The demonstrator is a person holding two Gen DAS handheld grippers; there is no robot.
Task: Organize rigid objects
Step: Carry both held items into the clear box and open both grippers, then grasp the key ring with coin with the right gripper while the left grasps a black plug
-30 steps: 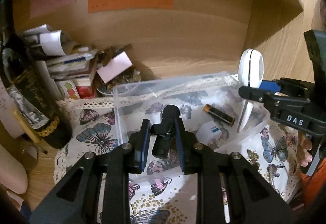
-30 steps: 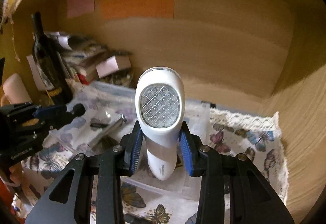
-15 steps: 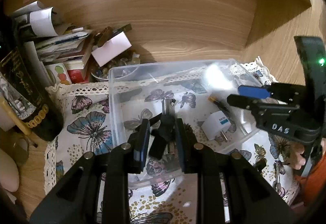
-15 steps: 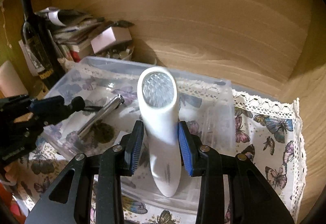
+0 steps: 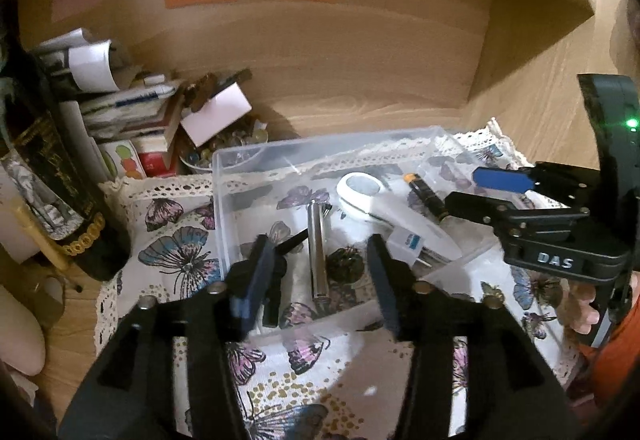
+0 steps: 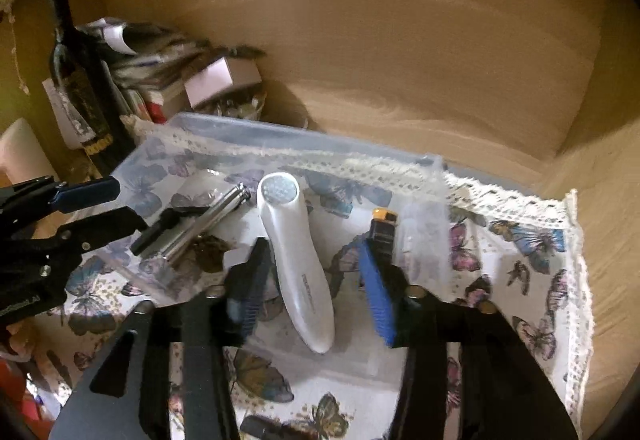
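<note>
Both grippers, left [image 5: 320, 272] and right [image 6: 316, 280], are wide open and holding nothing, because the white light [image 6: 296, 260] and black clip [image 5: 276, 280] now lie in the box [image 5: 218, 200].

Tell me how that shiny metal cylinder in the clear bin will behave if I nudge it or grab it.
The metal cylinder lies flat on its round side, so a sideways nudge would probably roll it. Its polished surface looks slippery for the fingers. It looks rigid and possibly heavy for its size; the clear bin should stop it.
</note>
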